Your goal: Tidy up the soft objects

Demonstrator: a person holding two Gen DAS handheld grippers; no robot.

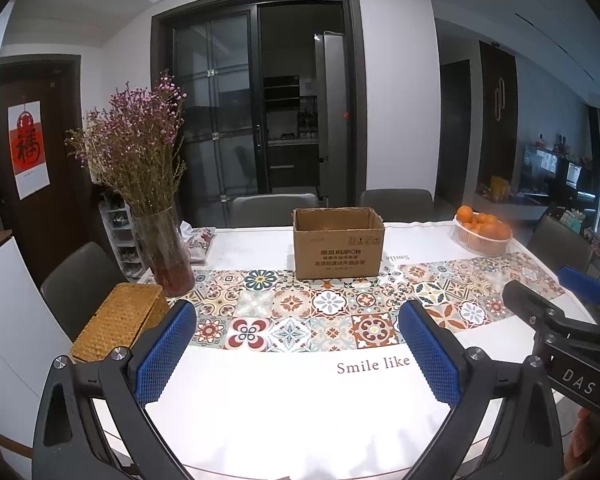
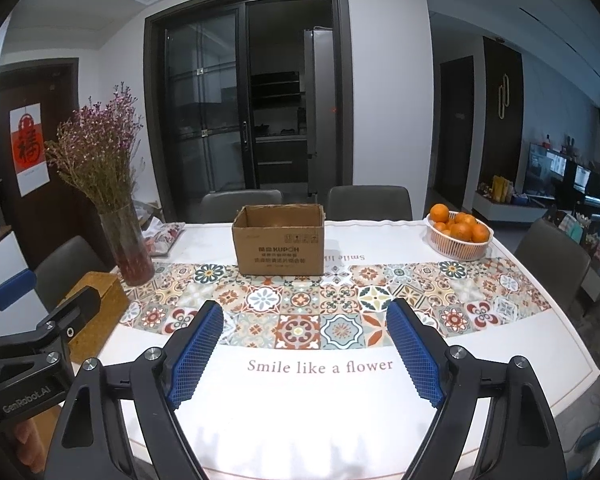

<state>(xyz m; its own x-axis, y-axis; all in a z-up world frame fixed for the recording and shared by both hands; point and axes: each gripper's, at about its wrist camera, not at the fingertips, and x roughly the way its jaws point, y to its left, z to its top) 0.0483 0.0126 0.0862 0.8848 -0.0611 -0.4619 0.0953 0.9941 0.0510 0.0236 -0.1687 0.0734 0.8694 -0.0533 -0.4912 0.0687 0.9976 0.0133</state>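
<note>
Nearest in each wrist view is that view's own tool. The left gripper (image 1: 298, 354) stands with its blue pads wide apart and nothing between them, over the white near part of the tablecloth (image 1: 300, 420). The right gripper (image 2: 306, 354) is likewise spread wide and empty, above the printed words "Smile like a flower".

Taking the cardboard box (image 1: 338, 246) as the landmark: it stands upright and open-topped beyond the band of patterned tiles, well away from both grippers. Its inside is mostly hidden from this low angle, so what it holds cannot be told. To the left of the box and nearer the camera sits a woven basket (image 1: 118, 320) with its lid closed. Just behind the basket stands a glass vase (image 1: 166, 252) holding dried purple flowers. Left of the box, at the far table edge, lies a soft floral cloth bundle (image 1: 202, 240). Right of the box is a white bowl (image 1: 480, 240) piled with oranges.

Only the right wrist view shows the whole printed phrase; the left wrist view cuts it at "Smile like".
</note>
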